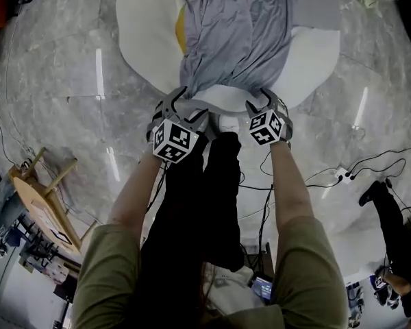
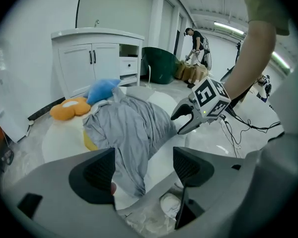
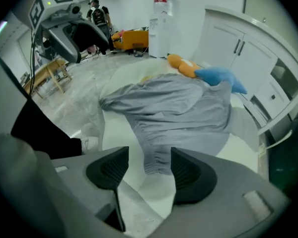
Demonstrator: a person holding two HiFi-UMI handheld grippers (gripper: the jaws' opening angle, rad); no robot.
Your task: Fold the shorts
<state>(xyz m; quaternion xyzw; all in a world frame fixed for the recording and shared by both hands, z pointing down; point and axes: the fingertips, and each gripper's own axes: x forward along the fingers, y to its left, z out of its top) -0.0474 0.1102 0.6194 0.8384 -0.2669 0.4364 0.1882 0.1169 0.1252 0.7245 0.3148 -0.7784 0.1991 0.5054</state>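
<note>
In the head view, the grey shorts point(image 1: 226, 40) lie spread on a white mat point(image 1: 142, 26) on the floor. One end of them reaches down to the near edge of the mat. The left gripper point(image 1: 178, 105) and the right gripper point(image 1: 264, 100) sit side by side at that near edge, right at the end of the shorts. In the left gripper view, the jaws stand wide apart and hold nothing. The near end of the shorts hangs between them, closer to the left pad, and the rest runs away across the mat. An orange toy point(image 2: 69, 108) and a blue toy point(image 2: 103, 88) lie at the far edge, in front of a white cabinet point(image 2: 97, 58). In the right gripper view, the jaws are partly apart. The bunched end of the shorts lies between them, right up by the right pad, with a gap to the left pad. The cloth is not pinched.
</note>
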